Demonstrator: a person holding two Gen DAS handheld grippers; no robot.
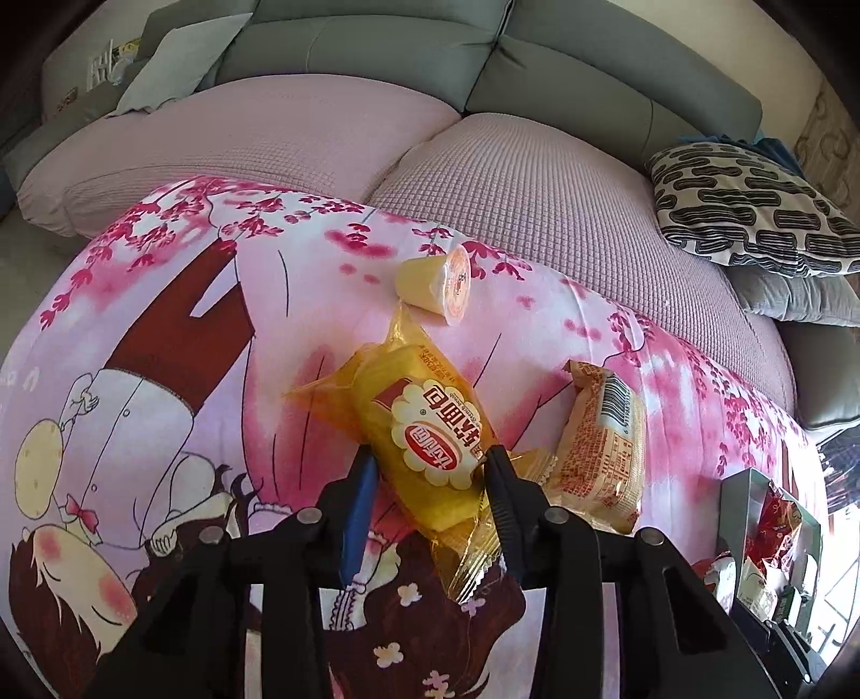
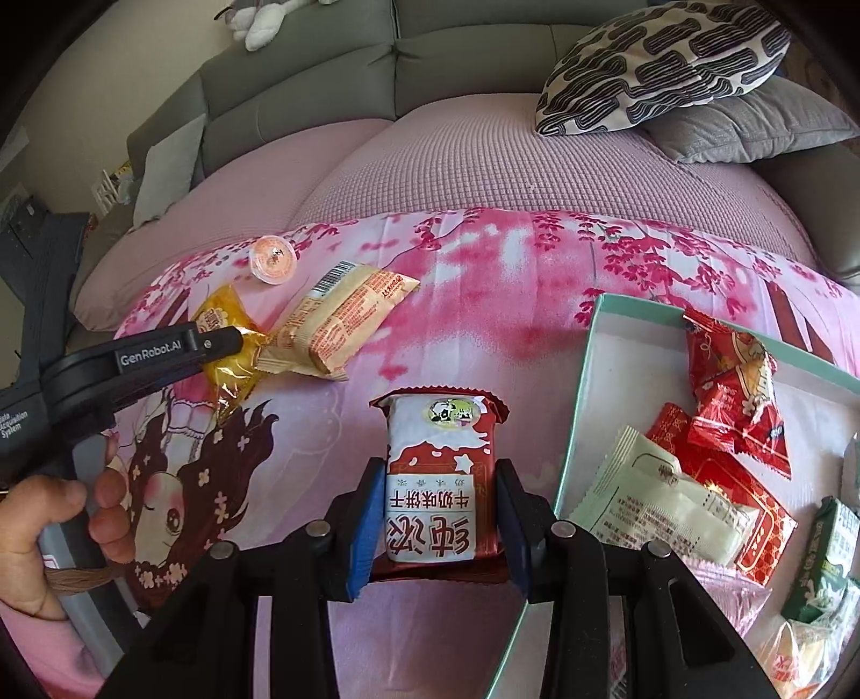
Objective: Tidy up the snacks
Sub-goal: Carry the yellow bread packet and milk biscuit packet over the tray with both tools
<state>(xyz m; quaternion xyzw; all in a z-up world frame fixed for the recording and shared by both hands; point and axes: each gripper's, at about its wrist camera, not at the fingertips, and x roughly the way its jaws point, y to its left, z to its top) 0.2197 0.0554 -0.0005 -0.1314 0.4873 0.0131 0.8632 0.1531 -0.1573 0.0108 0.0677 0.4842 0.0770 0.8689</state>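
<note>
My left gripper (image 1: 430, 462) is shut on a yellow bread packet (image 1: 424, 430), with a finger on each side of it, over the pink cartoon blanket (image 1: 161, 333). A beige wrapped snack (image 1: 602, 446) lies just to its right and a small jelly cup (image 1: 438, 282) lies on its side beyond. My right gripper (image 2: 441, 484) is shut on a red-and-white milk biscuit packet (image 2: 438, 484), just left of a white box (image 2: 586, 365) holding several red, white and green snacks. The left gripper (image 2: 236, 339) and yellow packet (image 2: 228, 355) also show in the right wrist view, next to the beige snack (image 2: 344, 322) and the jelly cup (image 2: 274, 258).
The blanket lies on a pink-covered sofa seat (image 1: 527, 177) with grey backrests (image 1: 376, 48). A black-and-white patterned pillow (image 2: 661, 64) sits on a grey cushion (image 2: 752, 129) at the back right. The box also shows at the right edge of the left wrist view (image 1: 736, 500).
</note>
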